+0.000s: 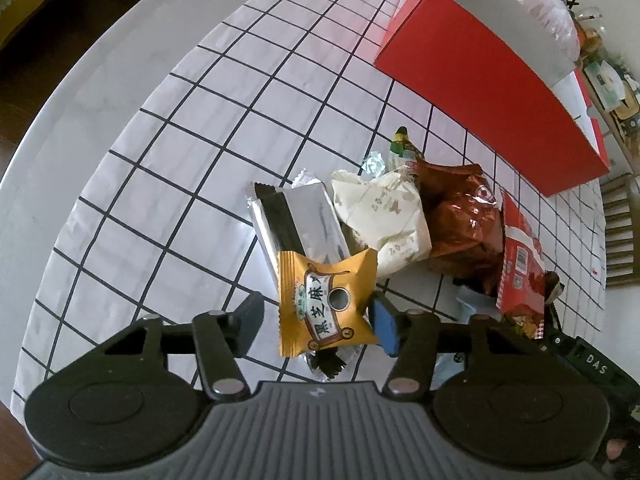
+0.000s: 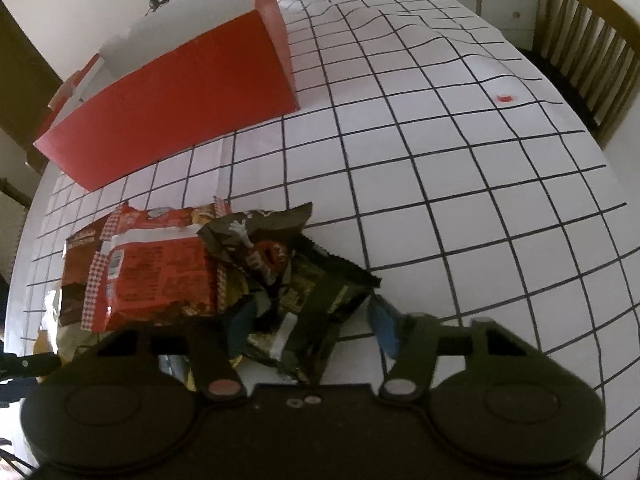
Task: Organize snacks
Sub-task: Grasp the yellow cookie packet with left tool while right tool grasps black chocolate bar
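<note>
Left gripper [image 1: 320, 316]: fingers either side of the yellow snack packet [image 1: 326, 306]; the blue-padded finger [image 1: 385, 326] touches its edge, while the other finger [image 1: 250, 320] stands off it, so it is not pinched.
Yellow snack packet: on top of a silver wrapper [image 1: 298, 224], at the left edge of the snack pile on the grid-patterned tablecloth [image 1: 180, 160].
Pile middle: a cream packet [image 1: 384, 220], then a brown foil bag [image 1: 460, 224] and a red packet [image 1: 520, 264].
Right gripper [image 2: 310, 326]: fingers straddle the dark crumpled bag [image 2: 296, 276]; the view is dim, but one finger seems pressed to it, the other clear.
Red packet, right wrist view: just left of the dark bag.
Red box [image 2: 172, 100]: beyond the pile, apart from it.
</note>
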`<state>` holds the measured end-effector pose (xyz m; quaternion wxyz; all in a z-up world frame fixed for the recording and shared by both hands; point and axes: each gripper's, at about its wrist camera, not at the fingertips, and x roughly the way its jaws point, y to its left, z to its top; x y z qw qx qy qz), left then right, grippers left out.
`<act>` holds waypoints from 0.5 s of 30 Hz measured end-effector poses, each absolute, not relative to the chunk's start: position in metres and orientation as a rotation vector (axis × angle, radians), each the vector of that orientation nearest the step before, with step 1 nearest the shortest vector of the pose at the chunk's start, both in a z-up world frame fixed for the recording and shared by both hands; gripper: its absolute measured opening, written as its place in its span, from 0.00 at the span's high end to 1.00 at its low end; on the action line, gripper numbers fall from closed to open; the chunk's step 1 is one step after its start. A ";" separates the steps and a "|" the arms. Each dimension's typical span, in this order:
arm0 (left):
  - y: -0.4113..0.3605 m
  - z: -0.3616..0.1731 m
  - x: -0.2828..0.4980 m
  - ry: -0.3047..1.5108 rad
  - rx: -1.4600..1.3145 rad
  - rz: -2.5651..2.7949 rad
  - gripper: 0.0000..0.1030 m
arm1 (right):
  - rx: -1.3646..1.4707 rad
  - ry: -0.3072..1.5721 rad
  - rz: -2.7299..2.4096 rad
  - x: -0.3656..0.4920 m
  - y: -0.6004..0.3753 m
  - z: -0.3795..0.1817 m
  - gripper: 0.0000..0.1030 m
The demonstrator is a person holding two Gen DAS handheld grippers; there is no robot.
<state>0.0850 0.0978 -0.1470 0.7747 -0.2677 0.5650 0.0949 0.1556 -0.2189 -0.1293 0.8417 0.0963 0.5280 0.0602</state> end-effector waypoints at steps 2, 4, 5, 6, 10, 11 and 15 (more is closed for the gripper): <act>0.098 -0.147 0.084 1.224 -0.582 0.199 0.54 | 0.190 1.109 0.130 0.155 -0.218 -0.129 0.52; 0.099 -0.147 0.083 1.220 -0.586 0.200 0.55 | 0.193 1.106 0.135 0.155 -0.218 -0.128 0.59; 0.099 -0.147 0.083 1.218 -0.586 0.199 0.55 | 0.196 1.105 0.137 0.154 -0.219 -0.128 0.60; 0.099 -0.147 0.082 1.216 -0.587 0.198 0.56 | 0.195 1.103 0.138 0.153 -0.219 -0.128 0.62; 0.101 -0.146 0.080 1.207 -0.593 0.190 0.60 | 0.182 1.091 0.138 0.153 -0.220 -0.127 0.66; 0.101 -0.145 0.080 1.205 -0.595 0.188 0.61 | 0.183 1.089 0.138 0.152 -0.220 -0.126 0.67; 0.103 -0.143 0.077 1.200 -0.597 0.178 0.64 | 0.189 1.081 0.126 0.148 -0.224 -0.124 0.69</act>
